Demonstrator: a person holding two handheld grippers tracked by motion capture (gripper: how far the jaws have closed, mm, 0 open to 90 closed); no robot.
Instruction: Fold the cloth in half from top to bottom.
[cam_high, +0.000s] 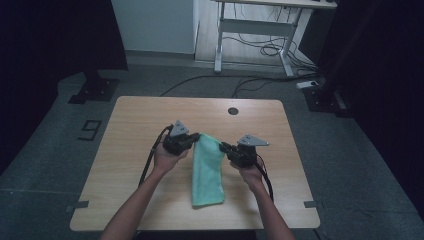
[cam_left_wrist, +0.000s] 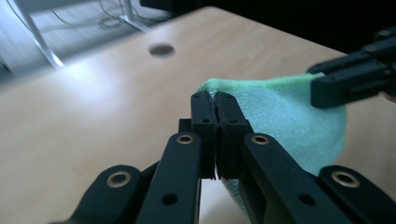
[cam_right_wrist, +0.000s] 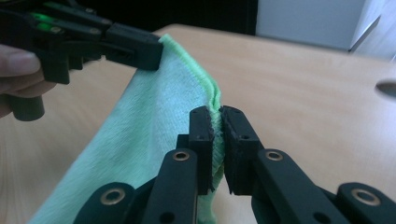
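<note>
Broadly, I'm working over the wooden table (cam_high: 130, 150), where the green cloth (cam_high: 207, 172) lies as a long folded strip near the middle, its near end flat on the wood and its far end lifted. My left gripper (cam_high: 196, 136) is clamped on the far left corner and my right gripper (cam_high: 223, 146) on the far right corner, so the edge hangs taut between them, probably ready for folding.

Mint-green cloth (cam_high: 207, 170), plain, with a slightly brighter green stitched edge; pale wood-grain table (cam_high: 135, 125) with a dark round hole (cam_high: 233, 111); black left gripper (cam_high: 192, 139) and black right gripper (cam_high: 224, 147), grey plates on top, brass-coloured rivets; grey floor (cam_high: 350, 150); white desk frame (cam_high: 255, 30).
</note>
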